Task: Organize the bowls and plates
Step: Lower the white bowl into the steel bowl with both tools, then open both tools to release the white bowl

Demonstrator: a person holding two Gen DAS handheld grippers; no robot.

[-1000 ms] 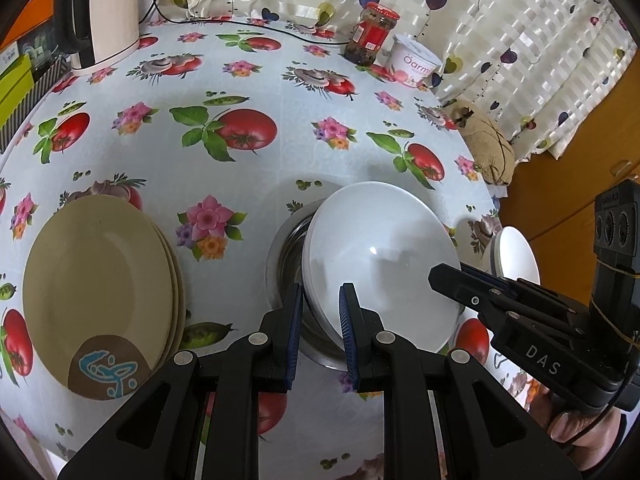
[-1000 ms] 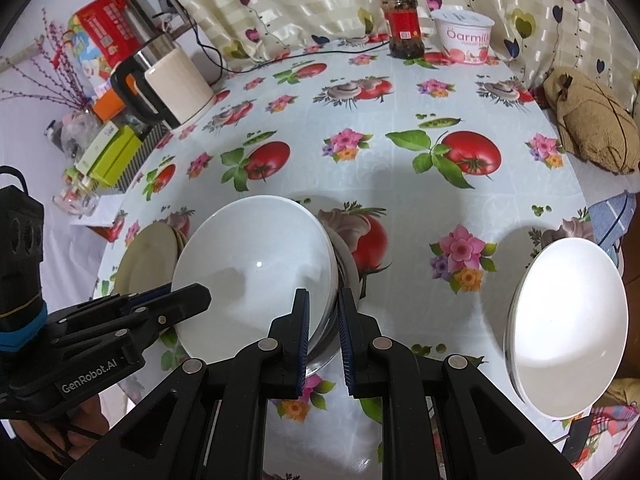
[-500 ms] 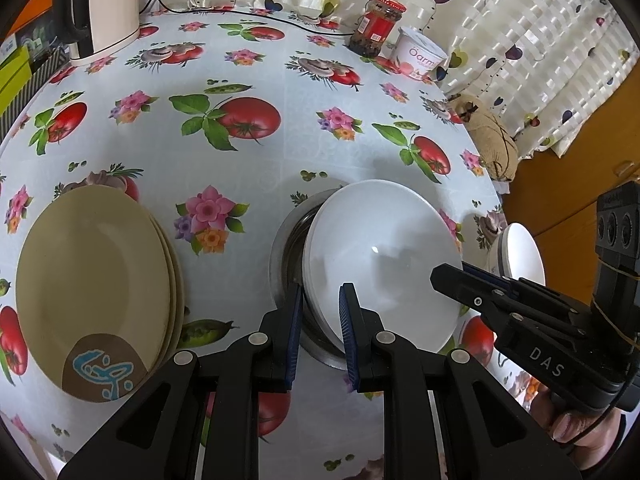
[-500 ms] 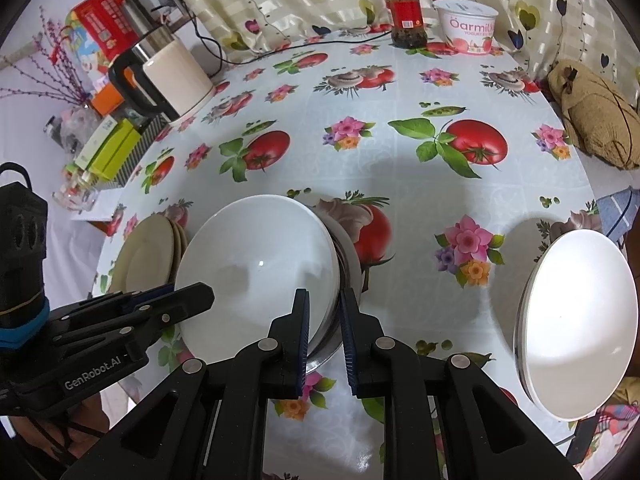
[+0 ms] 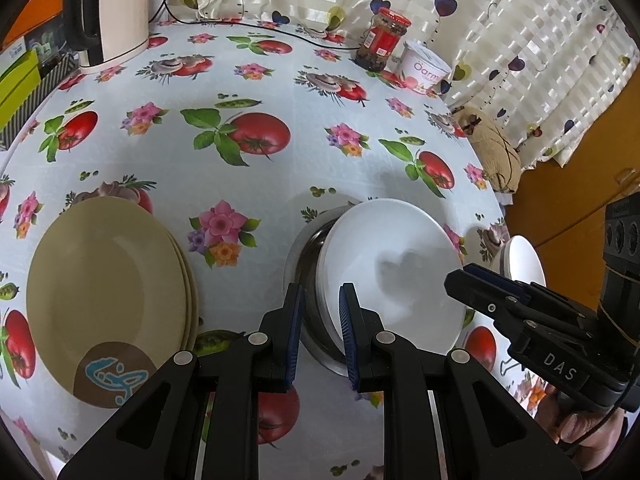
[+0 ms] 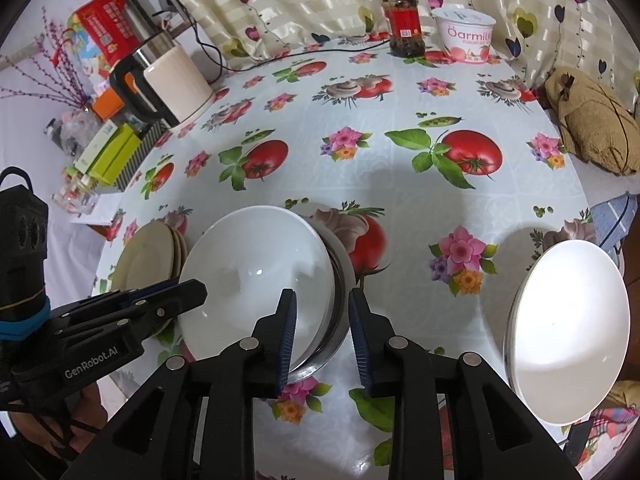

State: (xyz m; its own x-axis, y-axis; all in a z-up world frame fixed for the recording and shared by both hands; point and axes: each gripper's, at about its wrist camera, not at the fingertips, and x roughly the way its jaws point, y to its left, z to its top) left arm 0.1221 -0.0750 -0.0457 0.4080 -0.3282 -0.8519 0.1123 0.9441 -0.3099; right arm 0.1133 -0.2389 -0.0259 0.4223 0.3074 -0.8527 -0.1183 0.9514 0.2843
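Observation:
A white bowl [image 5: 392, 264] [image 6: 256, 272] sits nested in a steel bowl [image 5: 308, 256] [image 6: 340, 276] near the table's front. My left gripper [image 5: 322, 320] [image 6: 200, 290] is closed over the nested bowls' left rim, one pad outside the steel wall and one inside the white bowl. On the opposite rim my right gripper [image 6: 323, 320] [image 5: 456, 276] is opening. That rim stands between its pads, which no longer press on it. A stack of beige plates [image 5: 104, 292] [image 6: 148, 252] lies to the left. More white bowls [image 6: 568, 320] [image 5: 520, 260] are stacked to the right.
At the back stand a kettle [image 5: 116, 12] [image 6: 172, 84], a red-lidded jar [image 5: 384, 40] and a yogurt tub [image 5: 424, 68]. A brown cloth bag [image 6: 592, 120] lies at the right edge, and boxes [image 6: 112, 152] crowd the left edge. A hand [image 5: 580, 428] holds the right gripper.
The right gripper's jaws have spread apart off the bowls' rim. The left gripper and the bowls have stayed where they were.

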